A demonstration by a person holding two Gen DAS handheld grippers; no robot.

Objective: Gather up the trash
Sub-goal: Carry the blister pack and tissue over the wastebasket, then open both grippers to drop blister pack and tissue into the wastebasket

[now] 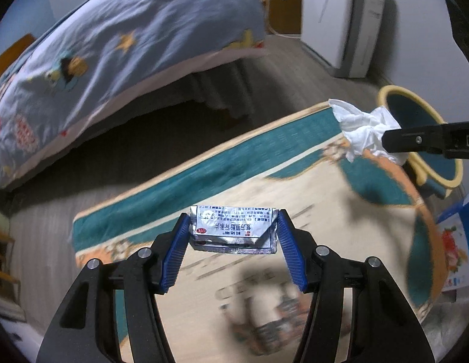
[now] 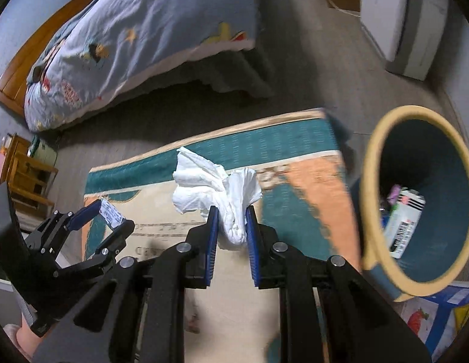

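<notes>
My left gripper (image 1: 232,227) is shut on a silver medicine sachet (image 1: 232,230) with printed text, held above the rug; it also shows in the right wrist view (image 2: 109,214). My right gripper (image 2: 231,220) is shut on a crumpled white tissue (image 2: 216,181), held above the rug left of the bin. The tissue also shows in the left wrist view (image 1: 364,130). The teal trash bin with a yellow rim (image 2: 370,181) stands at the right and holds several pieces of trash, among them a white packet (image 2: 403,224). The bin also shows in the left wrist view (image 1: 394,90).
A patterned teal, cream and orange rug (image 2: 294,139) covers the grey floor. A bed with a blue cartoon quilt (image 2: 149,39) lies behind. A white appliance (image 2: 409,30) stands at the back right. A wooden rack (image 2: 28,175) is at the left. A blue printed box (image 1: 458,236) sits by the bin.
</notes>
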